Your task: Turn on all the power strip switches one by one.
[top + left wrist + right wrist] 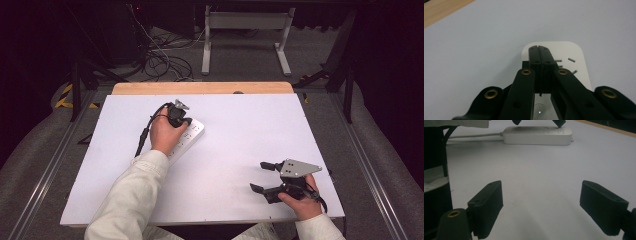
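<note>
A white power strip (pixel 194 134) lies left of the middle of the white table top, its cable running back toward the person. My left gripper (pixel 184 120) points down at it with its jaws shut and nothing between them. In the left gripper view the closed tips (pixel 539 47) sit over the strip's rounded end (pixel 579 62), beside several socket slots. From the right gripper view the strip (pixel 536 136) lies far ahead, with the left gripper's tip (pixel 560 123) at its top surface. My right gripper (pixel 257 176) rests near the front right edge, open and holding nothing (pixel 542 195).
The white board (pixel 240 130) covers a wooden table whose bare edge (pixel 200 88) shows at the back. A light sleeve (pixel 130 195) reaches in from the front left. Cables and a metal stand (pixel 245 30) are on the floor beyond the table.
</note>
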Tool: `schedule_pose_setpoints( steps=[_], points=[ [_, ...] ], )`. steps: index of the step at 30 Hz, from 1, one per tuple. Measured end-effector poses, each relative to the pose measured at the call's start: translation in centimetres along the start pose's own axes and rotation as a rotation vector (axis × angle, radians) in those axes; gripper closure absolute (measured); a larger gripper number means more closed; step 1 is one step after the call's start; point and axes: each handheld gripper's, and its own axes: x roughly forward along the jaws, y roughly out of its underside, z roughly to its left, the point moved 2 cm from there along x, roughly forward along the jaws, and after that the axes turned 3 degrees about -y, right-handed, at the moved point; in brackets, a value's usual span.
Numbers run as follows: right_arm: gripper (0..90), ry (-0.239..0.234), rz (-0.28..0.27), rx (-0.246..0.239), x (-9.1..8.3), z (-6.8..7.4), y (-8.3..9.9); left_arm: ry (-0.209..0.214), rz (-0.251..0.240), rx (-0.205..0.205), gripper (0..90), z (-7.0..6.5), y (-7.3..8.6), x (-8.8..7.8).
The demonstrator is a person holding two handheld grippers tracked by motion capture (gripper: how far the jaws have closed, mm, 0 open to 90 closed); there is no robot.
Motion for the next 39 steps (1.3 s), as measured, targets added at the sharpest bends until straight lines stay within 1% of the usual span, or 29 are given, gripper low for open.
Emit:
schedule_pose_setpoints(
  steps=[4, 8, 11, 23, 25, 27, 29, 31, 35, 39],
  points=[
    [19.3, -0.002, 0.000, 0.000, 0.00, 0.03, -0.02, -0.002, -0.001, 0.004, 90.0, 0.04, 0.02, 0.06],
    [19.3, -0.005, -0.002, 0.002, -0.03, 0.03, -0.01, 0.007, 0.000, -0.011, 90.0, 0.14, 0.06, 0.09],
    [19.3, -0.006, -0.003, 0.001, -0.06, 0.04, -0.01, 0.004, 0.007, -0.011, 90.0, 0.02, 0.04, 0.13],
    [19.2, -0.007, -0.006, 0.002, -0.10, 0.10, -0.09, -0.026, 0.029, -0.010, 90.0, -0.33, -0.19, 0.27],
    [19.1, -0.008, -0.007, 0.003, -0.12, 0.11, -0.10, -0.039, 0.046, 0.003, 90.0, -0.50, -0.42, 0.28],
    [19.1, -0.009, -0.007, 0.001, -0.11, 0.13, -0.11, -0.046, 0.057, 0.006, 90.0, -0.56, -0.52, 0.31],
    [19.0, -0.009, -0.009, 0.000, -0.15, 0.17, -0.13, -0.048, 0.060, 0.006, 90.0, -0.58, -0.53, 0.31],
    [18.9, -0.009, -0.011, 0.002, -0.20, 0.16, -0.14, -0.059, 0.065, 0.015, 90.0, -0.71, -0.53, 0.31],
    [18.9, -0.009, -0.009, 0.001, -0.18, 0.16, -0.11, -0.050, 0.070, 0.004, 90.0, -0.57, -0.52, 0.32],
    [18.9, -0.009, -0.011, 0.004, -0.19, 0.17, -0.14, -0.053, 0.078, 0.009, 90.0, -0.66, -0.56, 0.38]
  ],
)
